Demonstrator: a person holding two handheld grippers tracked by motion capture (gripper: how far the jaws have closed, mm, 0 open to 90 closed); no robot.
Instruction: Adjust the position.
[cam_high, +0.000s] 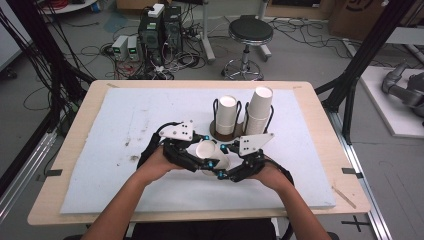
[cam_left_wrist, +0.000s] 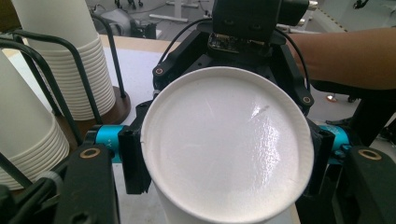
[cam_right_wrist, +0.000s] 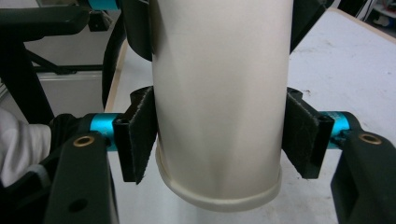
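A white paper cup (cam_high: 210, 152) lies on its side in the air between the two tools, just above the bench near its middle front. It is a smooth, tapered cone with a rolled rim and a flat, round, slightly glossy base. In the left gripper view that base (cam_left_wrist: 227, 145) faces the camera. In the right gripper view the cup's matte wall (cam_right_wrist: 219, 93) runs away from the camera, with the rolled rim at the near end.

The left tool (cam_high: 197, 150) is clenched on the cup near its base. The right tool (cam_high: 226, 160) grasps the same cup near the rim; its dark, rough-textured pads (cam_right_wrist: 140, 135) press on the wall from both sides. Each tool is black with turquoise metal sleeves at the jaws and a grey three-cornered plate on top.

Behind the cup, touching no tool, stand two stacks of white paper cups in a rack (cam_high: 216, 116) of thin black wire loops on a round brown base. The left stack (cam_high: 226, 114) is lower and the right stack (cam_high: 259, 111) is taller. Their nested rims make fine ridges.

The bench (cam_high: 60, 200) has a pale wooden top, covered by a white, slightly soiled mat (cam_high: 125, 125) with dark specks.

Two bare forearms reach in from the front.
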